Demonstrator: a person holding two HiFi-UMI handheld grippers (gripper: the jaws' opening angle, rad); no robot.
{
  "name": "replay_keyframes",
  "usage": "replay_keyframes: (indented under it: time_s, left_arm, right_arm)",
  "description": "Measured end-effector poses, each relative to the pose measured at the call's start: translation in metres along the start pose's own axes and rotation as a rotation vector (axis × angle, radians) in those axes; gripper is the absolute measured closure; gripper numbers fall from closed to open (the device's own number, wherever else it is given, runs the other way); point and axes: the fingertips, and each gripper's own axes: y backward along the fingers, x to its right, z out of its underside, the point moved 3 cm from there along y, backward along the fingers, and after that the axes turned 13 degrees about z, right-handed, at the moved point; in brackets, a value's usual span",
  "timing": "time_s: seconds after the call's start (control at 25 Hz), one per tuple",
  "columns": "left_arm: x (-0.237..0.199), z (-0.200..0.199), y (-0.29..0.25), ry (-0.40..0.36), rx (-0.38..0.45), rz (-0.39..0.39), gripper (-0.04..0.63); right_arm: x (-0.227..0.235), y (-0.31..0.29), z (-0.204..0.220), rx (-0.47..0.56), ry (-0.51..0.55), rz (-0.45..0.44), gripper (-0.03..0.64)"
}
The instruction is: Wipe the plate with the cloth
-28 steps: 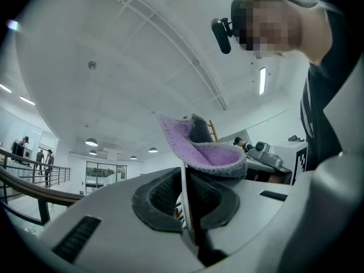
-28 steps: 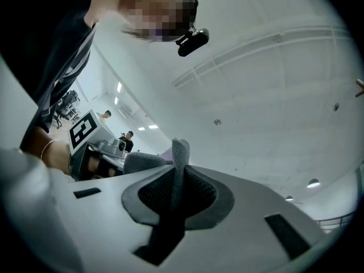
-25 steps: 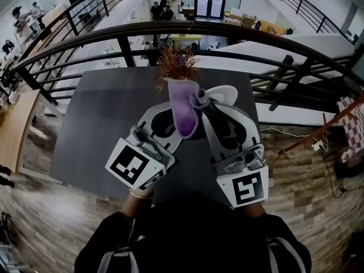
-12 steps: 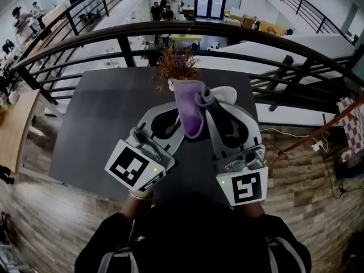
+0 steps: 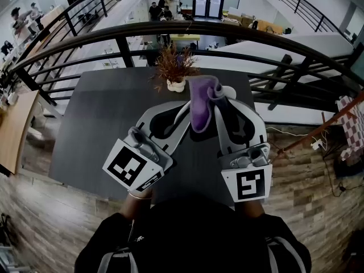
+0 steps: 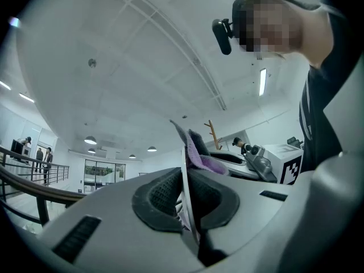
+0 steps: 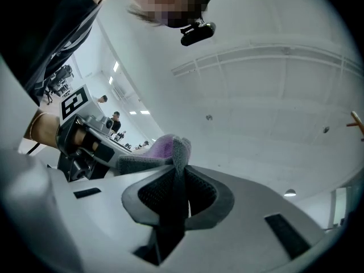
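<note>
In the head view both grippers are held up over the dark table point(image 5: 96, 129). My left gripper point(image 5: 181, 106) is shut on a thin white plate point(image 6: 183, 178). The left gripper view has that plate edge-on between the dark pads point(image 6: 159, 195). In the head view the plate is mostly hidden by the cloth. My right gripper point(image 5: 219, 94) is shut on a purple and grey cloth point(image 5: 200, 108), which hangs down between the two grippers against the plate. In the right gripper view the cloth point(image 7: 168, 149) bunches out beyond the jaws point(image 7: 176, 189).
A small white pot of dried reddish plants point(image 5: 176, 67) stands at the table's far edge, just beyond the grippers. A black railing point(image 5: 119, 36) curves behind the table, with a lower floor past it. Wooden flooring point(image 5: 34, 209) lies around the table.
The right gripper and the cloth have shifted right and away from the left gripper, uncovering the plant pot. The left gripper with the plate has kept still.
</note>
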Motion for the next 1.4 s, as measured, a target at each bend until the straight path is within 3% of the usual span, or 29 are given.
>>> replay_keyframes:
  time_s: [1.4]
  left_arm:
    - [-0.005,-0.009,0.009,-0.004,0.003,0.005,0.572]
  right_arm:
    - [0.047,0.010,0.034,-0.111,0.055,0.135,0.578]
